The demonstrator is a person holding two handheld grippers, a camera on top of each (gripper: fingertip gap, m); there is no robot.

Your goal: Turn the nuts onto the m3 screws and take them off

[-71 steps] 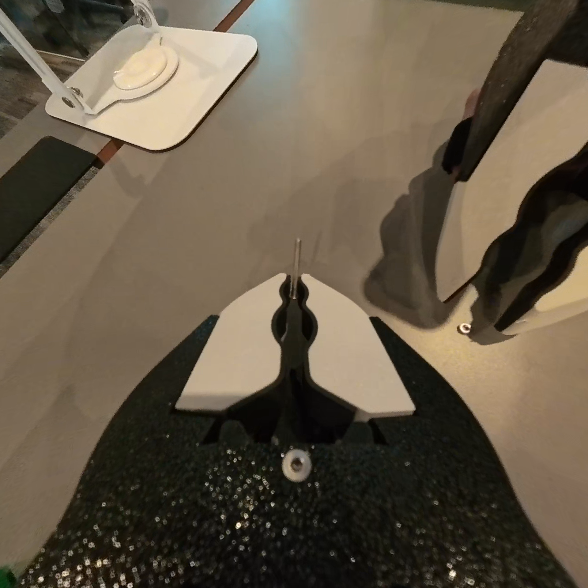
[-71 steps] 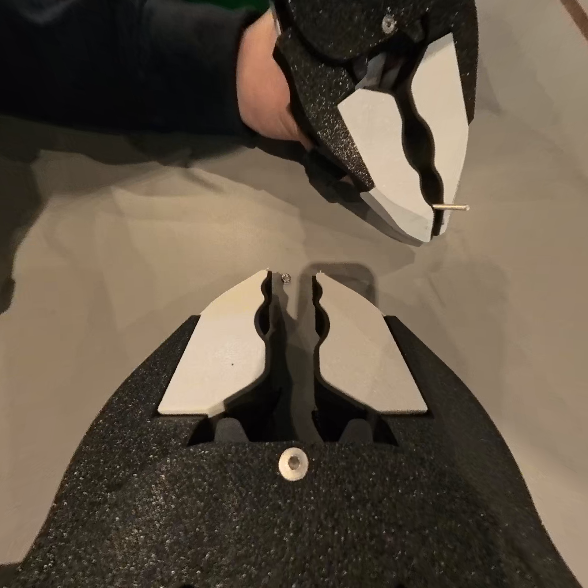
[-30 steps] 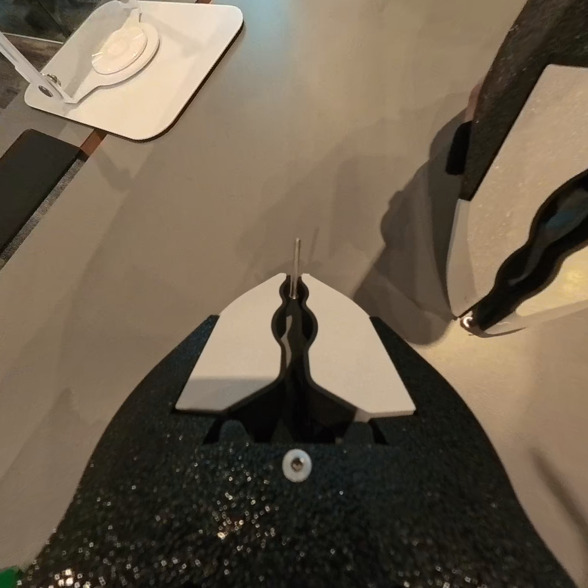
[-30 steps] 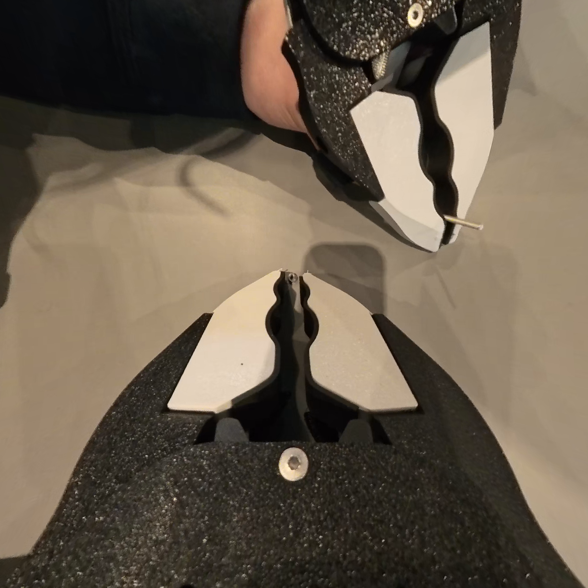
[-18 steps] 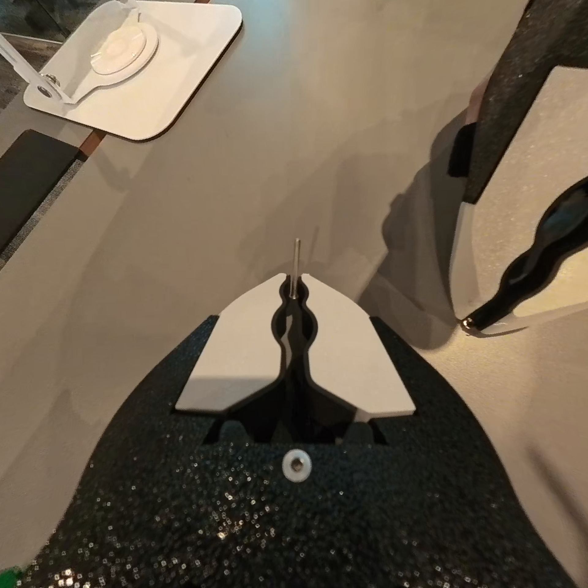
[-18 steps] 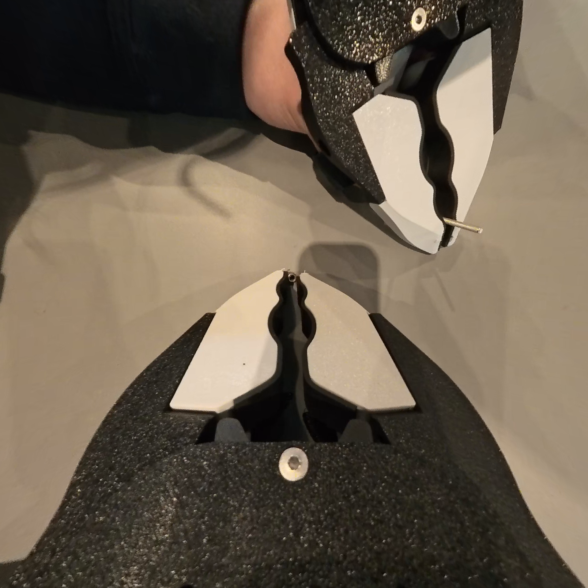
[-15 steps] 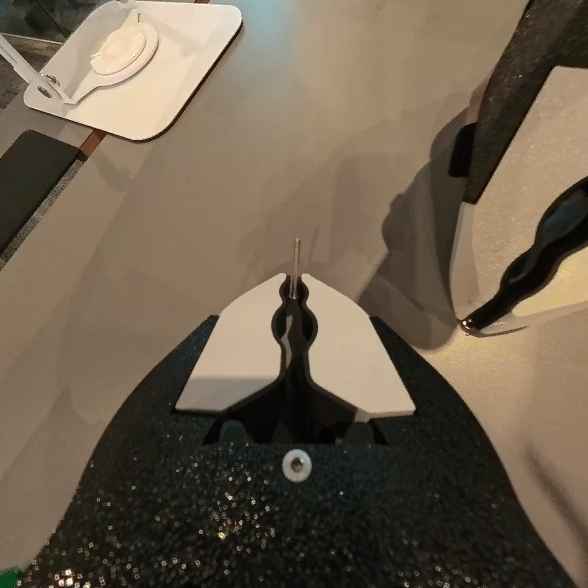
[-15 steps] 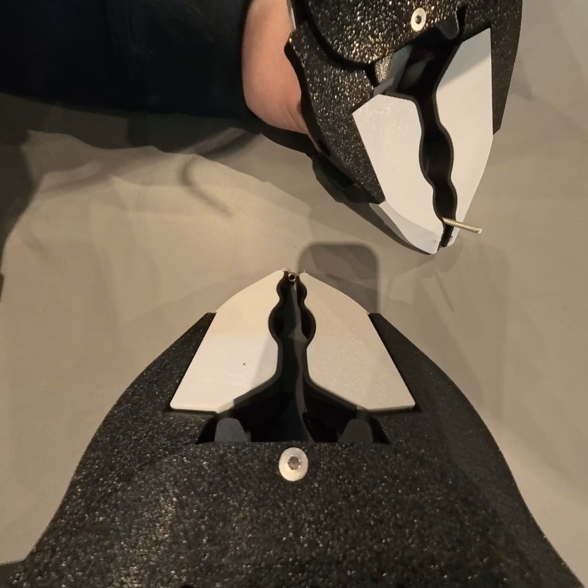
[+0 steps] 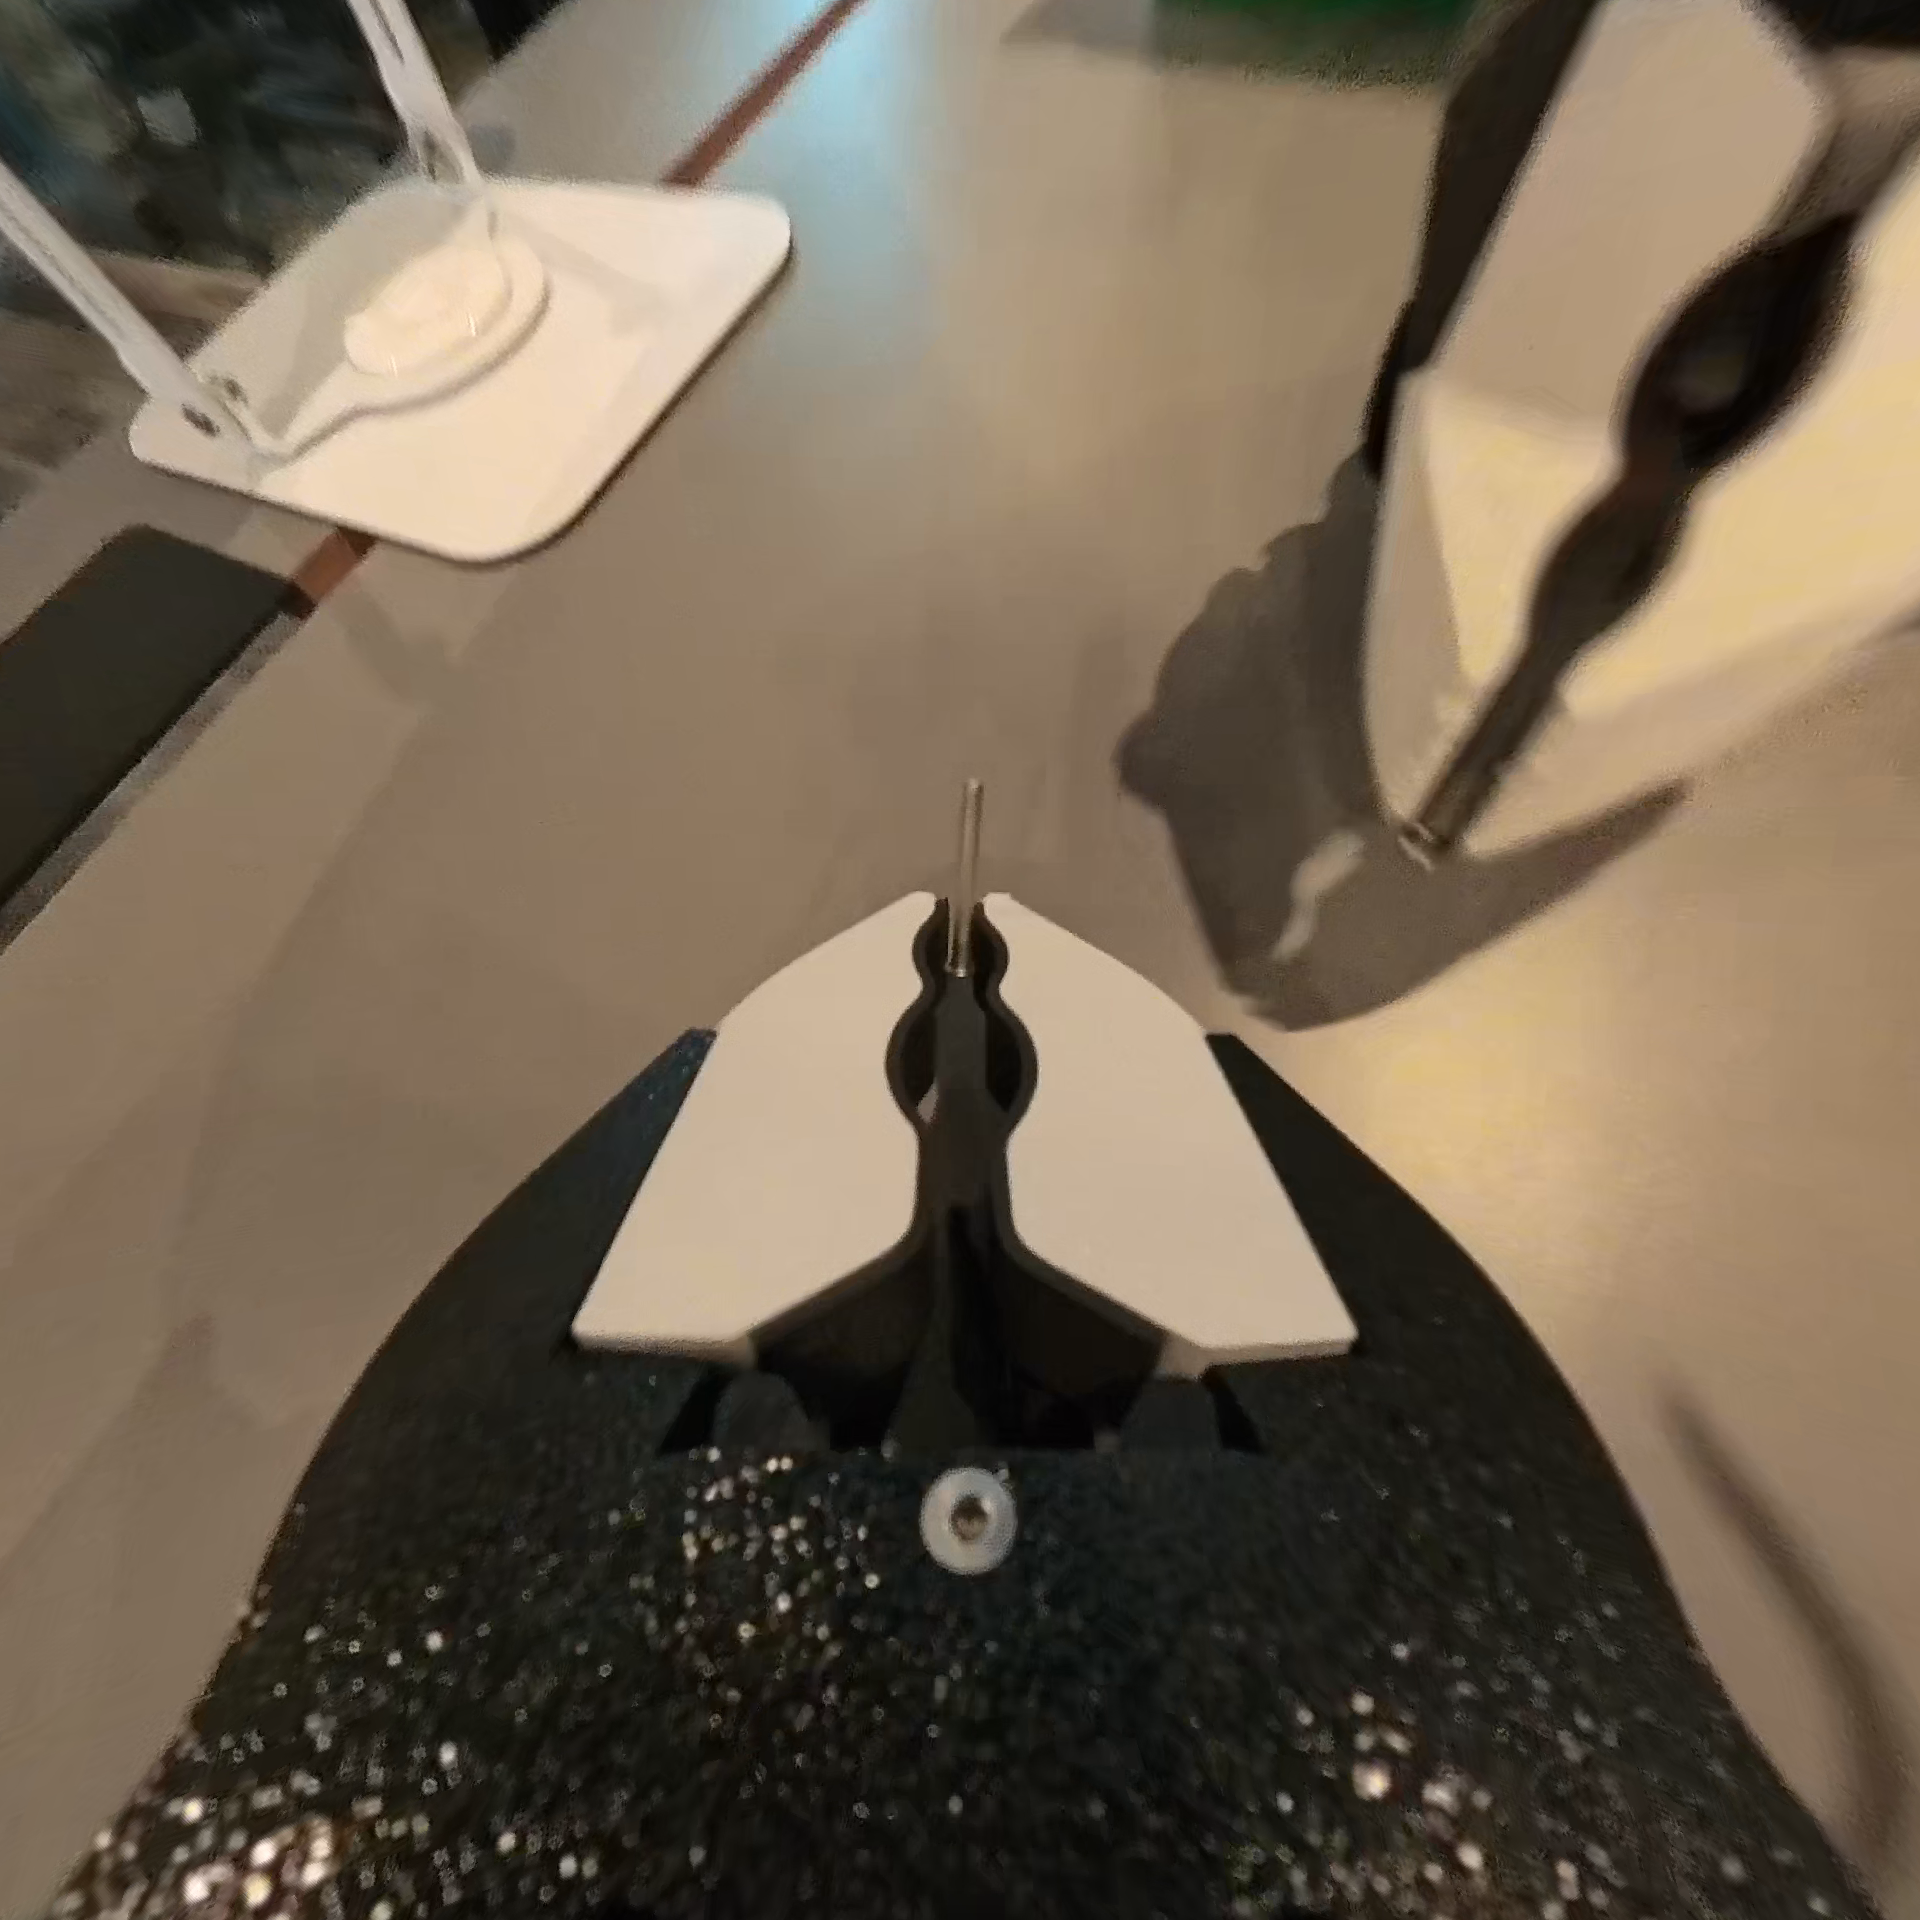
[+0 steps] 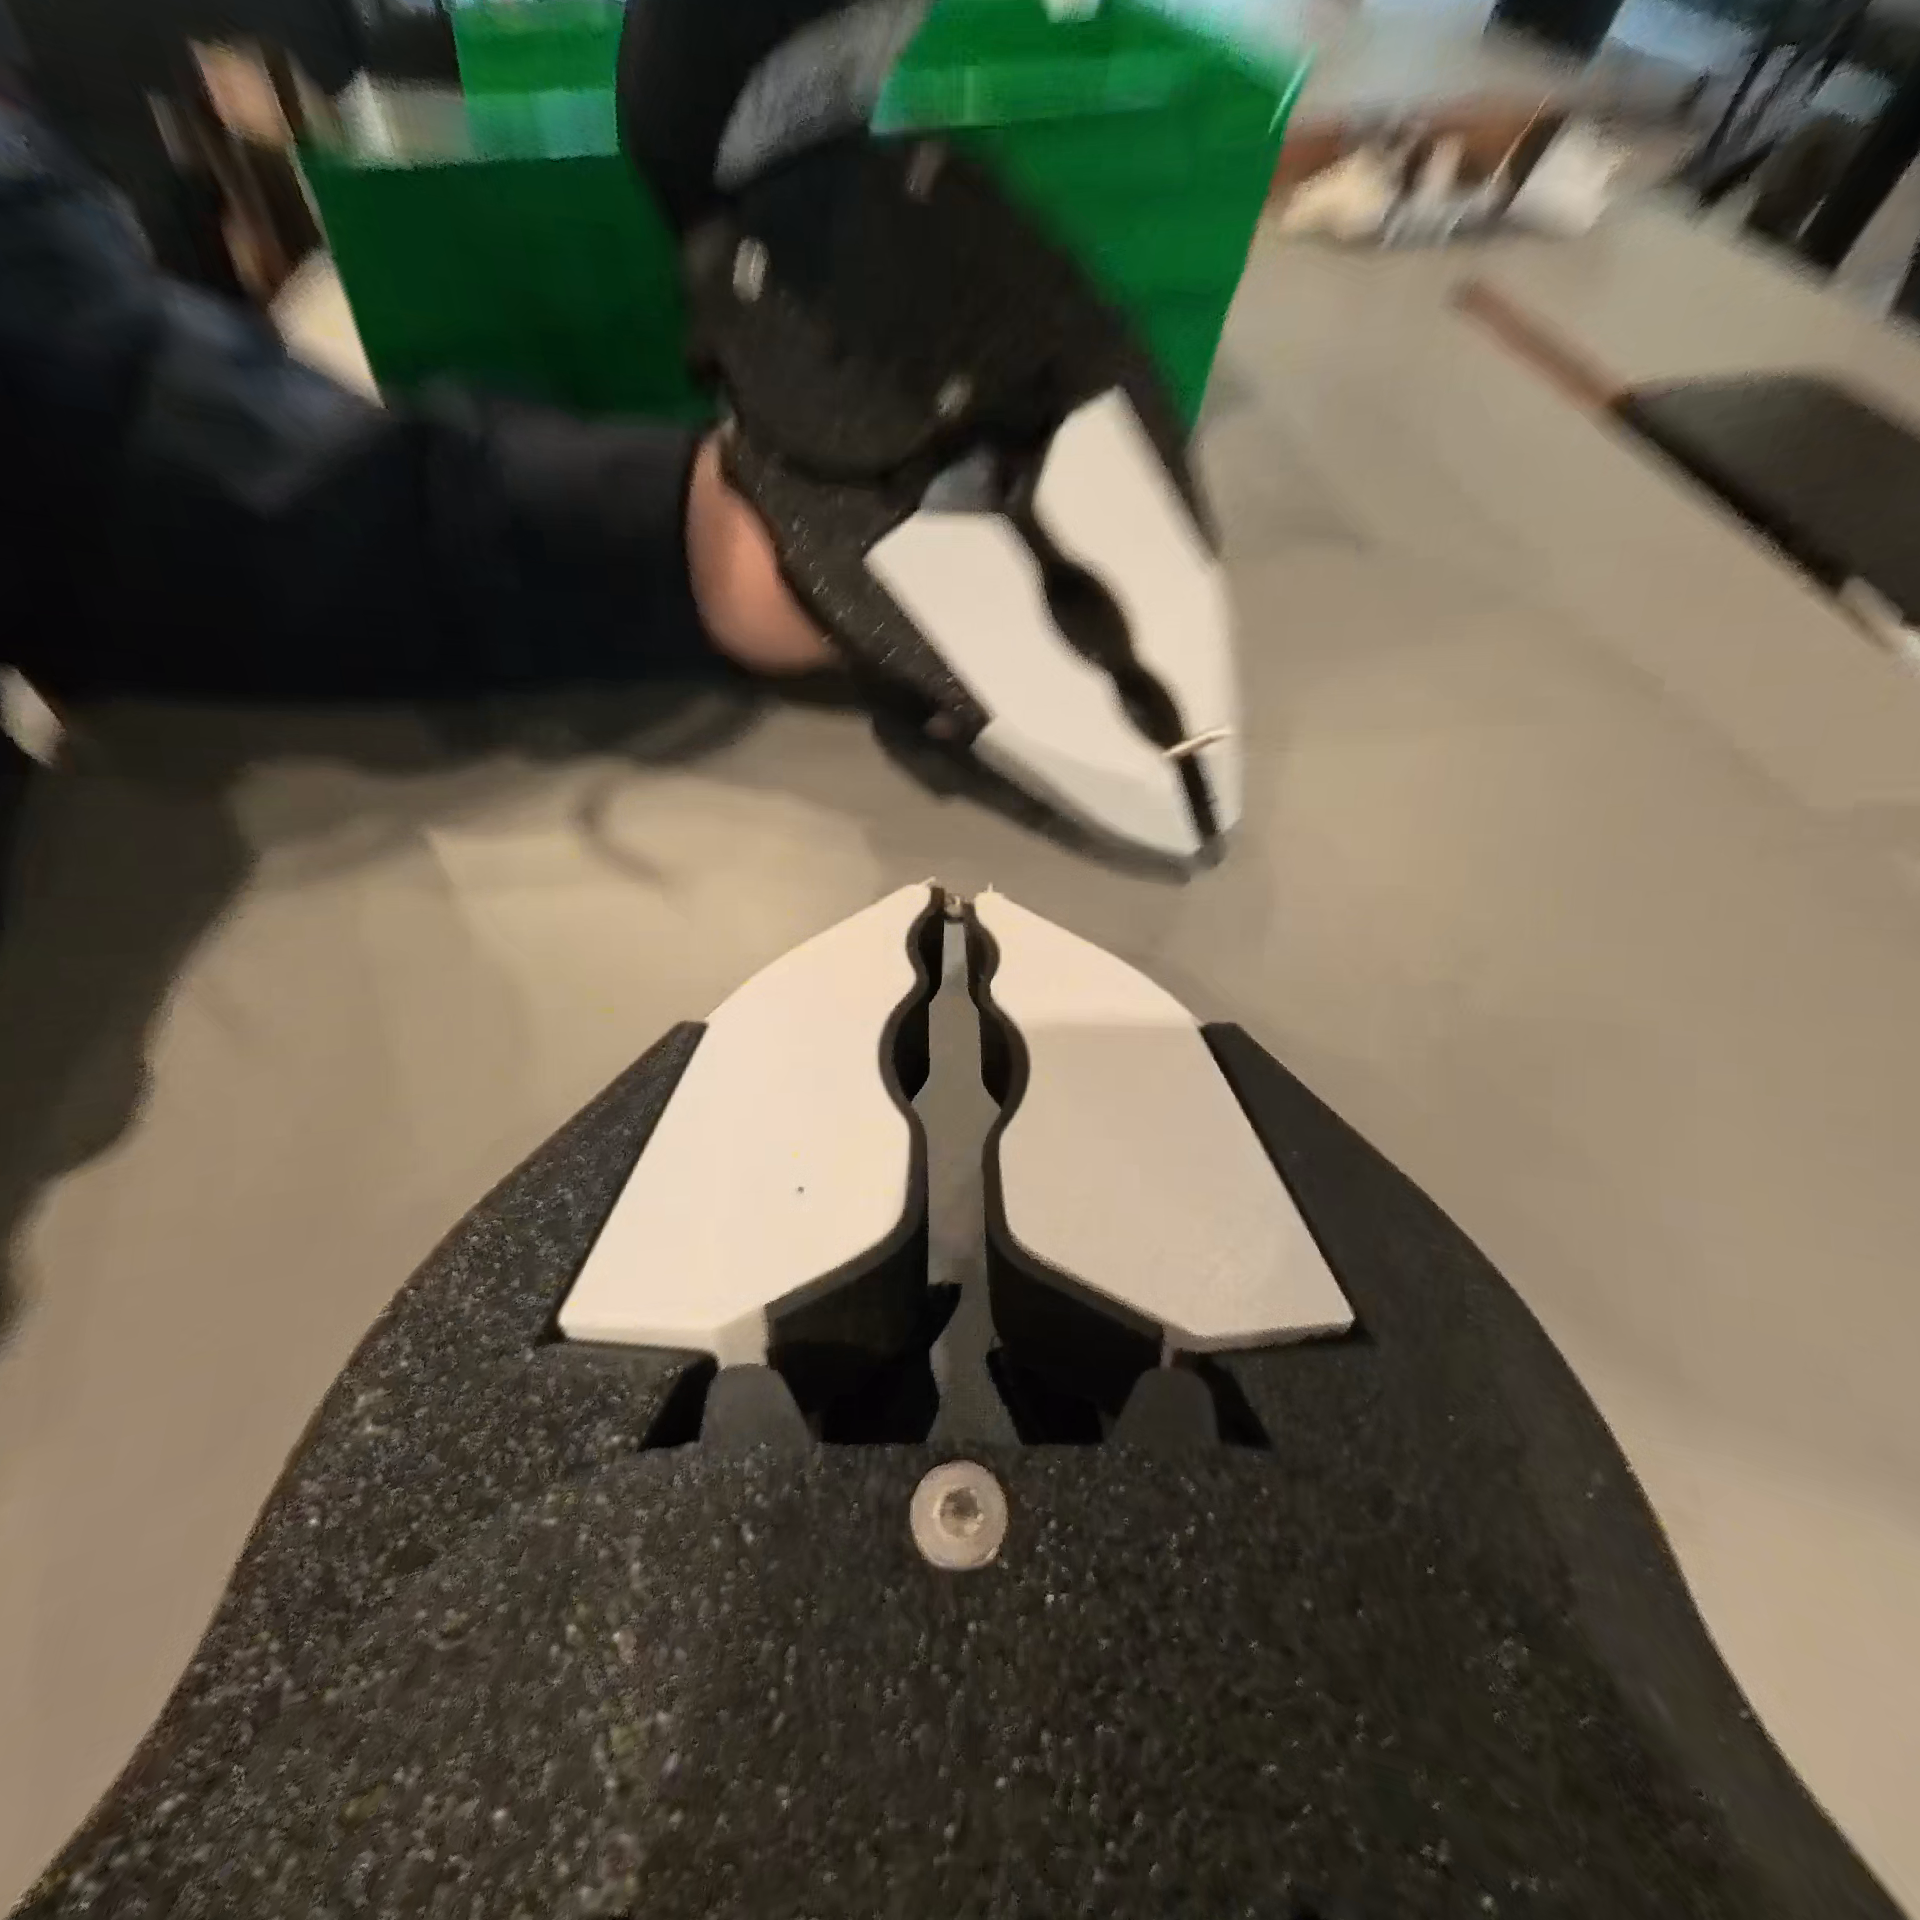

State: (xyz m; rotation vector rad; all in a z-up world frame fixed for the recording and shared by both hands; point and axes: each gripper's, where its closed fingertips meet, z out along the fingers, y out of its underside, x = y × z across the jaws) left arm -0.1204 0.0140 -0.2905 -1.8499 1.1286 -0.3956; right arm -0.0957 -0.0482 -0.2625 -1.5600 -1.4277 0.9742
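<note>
My left gripper (image 9: 966, 906) is shut on a thin silver M3 screw (image 9: 970, 862) whose shaft sticks straight out past the fingertips, above the grey table (image 9: 644, 748). The left gripper also shows in the right wrist view (image 10: 1195, 800), with the screw (image 10: 1205, 742) lying across its tips. My right gripper (image 10: 954, 902) is shut on a tiny silver nut (image 10: 952, 907) pinched at the very tips. In the left wrist view the right gripper (image 9: 1432, 826) hangs at the right, slightly above the table, with the nut (image 9: 1419, 840) at its tip. Both views are motion-blurred.
A white stand base with a round pad (image 9: 468, 353) sits at the far left of the table, next to a black pad (image 9: 114, 665). A green box (image 10: 540, 260) stands behind the left gripper. A dark-sleeved arm (image 10: 312, 540) reaches in from the left.
My right gripper's fingers closed around the nut lying on the table, gripped it, and have now lifted and tilted up with it. My left gripper kept its hold on the screw.
</note>
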